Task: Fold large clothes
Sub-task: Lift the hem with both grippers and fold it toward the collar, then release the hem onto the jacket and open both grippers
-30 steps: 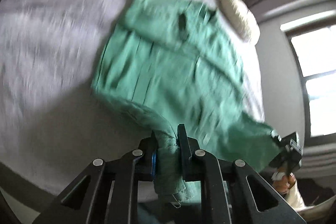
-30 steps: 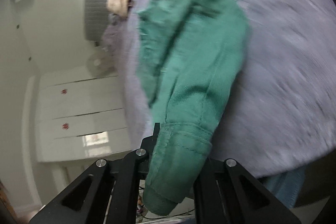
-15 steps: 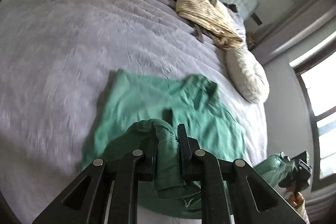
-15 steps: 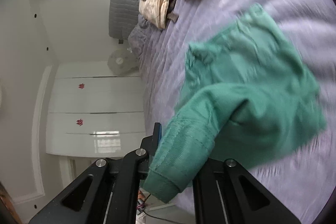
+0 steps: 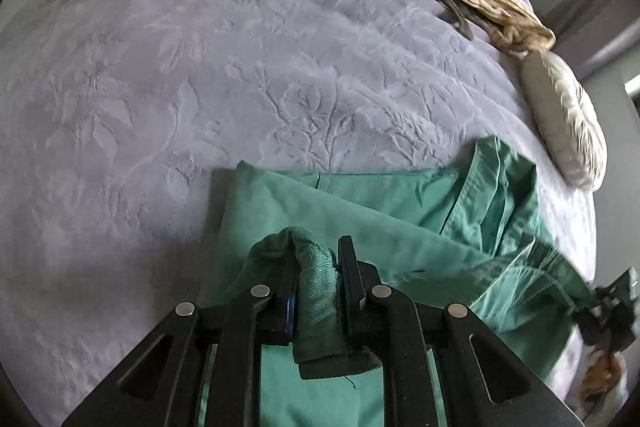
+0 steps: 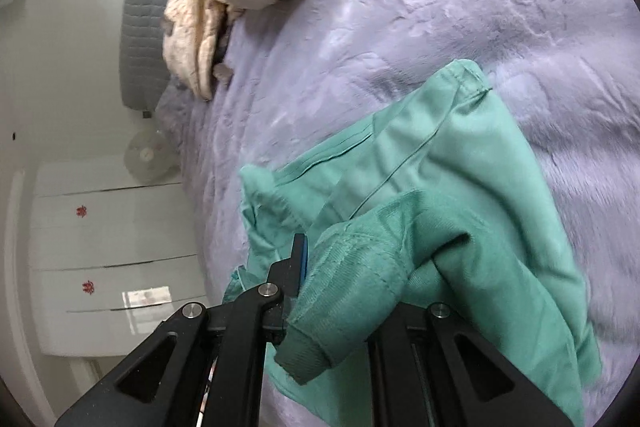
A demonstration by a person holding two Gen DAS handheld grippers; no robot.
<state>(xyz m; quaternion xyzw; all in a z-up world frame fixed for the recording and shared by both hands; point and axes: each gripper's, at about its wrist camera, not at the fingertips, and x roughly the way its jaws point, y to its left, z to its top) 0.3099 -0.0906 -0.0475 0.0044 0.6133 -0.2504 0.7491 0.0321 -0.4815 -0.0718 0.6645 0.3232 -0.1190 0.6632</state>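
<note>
My left claw (image 5: 316,275) is clamped on a ribbed hem corner of the soft green cotton garment (image 5: 360,211); my right claw (image 6: 340,267) pinches the other ribbed edge. Garment lies half-doubled on the lilac embossed bedspread (image 5: 200,67), near edge lifted. Fabric looks light, floppy, w/ no stiffness, so it'll sag btwn grips. Best hold: thick ribbing, less slip.

Two close wrist views, shared bed (image 5: 248,51).
</note>
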